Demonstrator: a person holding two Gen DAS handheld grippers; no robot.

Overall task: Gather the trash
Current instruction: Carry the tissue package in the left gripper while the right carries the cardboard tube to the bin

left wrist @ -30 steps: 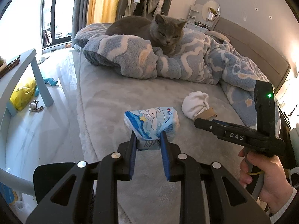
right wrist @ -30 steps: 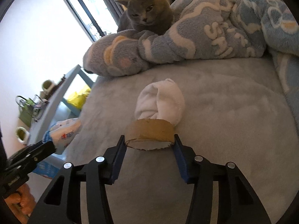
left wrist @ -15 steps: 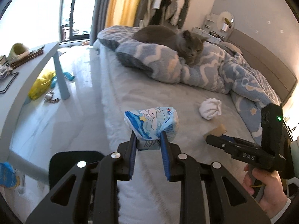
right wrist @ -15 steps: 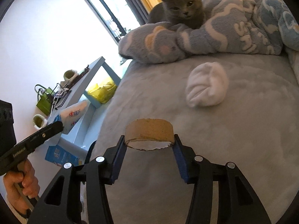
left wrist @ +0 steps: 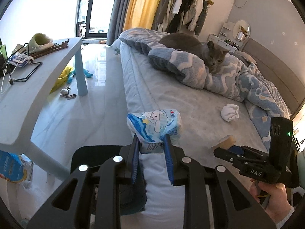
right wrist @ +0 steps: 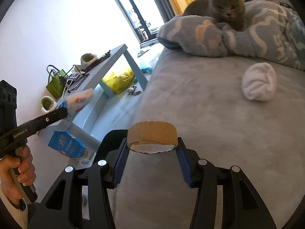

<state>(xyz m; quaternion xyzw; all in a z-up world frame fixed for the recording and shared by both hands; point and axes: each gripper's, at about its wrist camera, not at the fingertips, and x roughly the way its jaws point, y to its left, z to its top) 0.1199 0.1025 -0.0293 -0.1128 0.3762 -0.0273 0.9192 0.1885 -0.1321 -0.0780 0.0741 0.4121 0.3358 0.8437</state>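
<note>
Between the right gripper's (right wrist: 151, 150) fingers (right wrist: 120, 164), a brown cardboard ring (right wrist: 152, 137).

Each fisheye camera sits just behind its own gripper's fingers and looks forward and downward. The left wrist view faces along the bed (left wrist: 190, 103) from its near left corner, with the low table (left wrist: 38, 87) on the left. The right wrist view looks from close over the mattress; both views share the cat (right wrist: 225, 9), the white sock (right wrist: 259, 84) and the table.

Two hand-held grippers (left wrist: 151, 139) (right wrist: 152, 148), one snack packet (left wrist: 154, 126), one cardboard roll (right wrist: 152, 136), one white sock (left wrist: 229, 112), one grey cat (left wrist: 213, 57), one bed (left wrist: 181, 103).
</note>
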